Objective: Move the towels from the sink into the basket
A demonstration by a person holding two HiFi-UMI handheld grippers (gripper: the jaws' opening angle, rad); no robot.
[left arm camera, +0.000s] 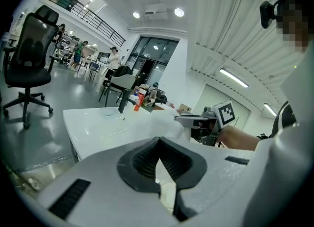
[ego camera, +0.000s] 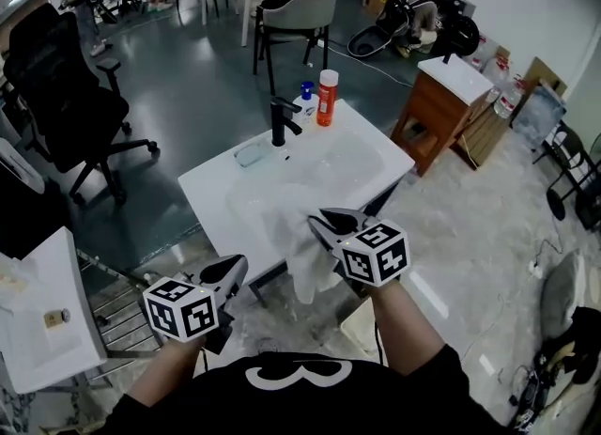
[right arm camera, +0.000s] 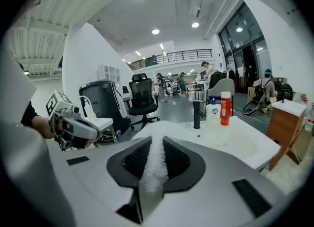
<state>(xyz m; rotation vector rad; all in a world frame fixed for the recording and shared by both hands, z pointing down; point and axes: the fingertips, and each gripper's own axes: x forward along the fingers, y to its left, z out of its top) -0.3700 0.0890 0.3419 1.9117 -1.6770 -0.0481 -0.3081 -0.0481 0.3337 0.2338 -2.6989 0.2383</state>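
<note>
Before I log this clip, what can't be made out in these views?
Sink basin, head view: the towel in the right gripper covers its near part, hiding any towels left.
Basket: clearly shown in no view.
Red bottle label: too small in every view.
Towel's full size: right gripper view shows only the strip between its jaws.

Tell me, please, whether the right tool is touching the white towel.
Touching. The right gripper view shows the white towel pinched between the pads of the right tool, running out beyond them.
</note>
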